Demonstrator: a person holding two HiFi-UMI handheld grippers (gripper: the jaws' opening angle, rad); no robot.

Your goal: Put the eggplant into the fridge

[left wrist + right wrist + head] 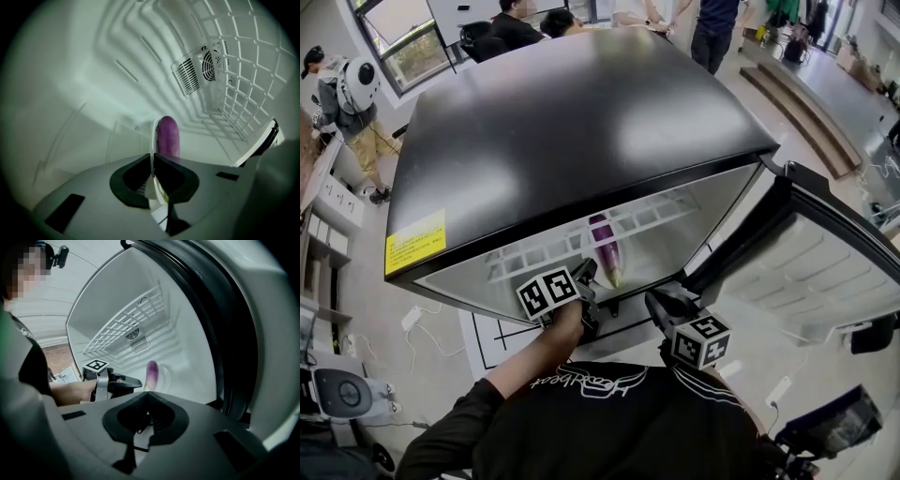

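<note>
The purple eggplant (603, 242) hangs inside the open black fridge (562, 122), below its white wire shelf (525, 258). My left gripper (589, 273) reaches into the fridge, shut on the eggplant's pale green stem end. In the left gripper view the eggplant (168, 136) sticks out past the closed jaws of that gripper (153, 157), above the white fridge floor. The right gripper view shows the eggplant (152, 373) in front of the left gripper (138, 380). My right gripper (661, 303) waits outside by the door opening; this gripper (149, 394) has its jaws together and holds nothing.
The fridge door (825, 272) stands open to the right. A fan vent (201, 68) sits on the back wall beside the wire shelf (248, 79). Several people (516, 23) stand behind the fridge. A white robot (352, 89) is at the far left.
</note>
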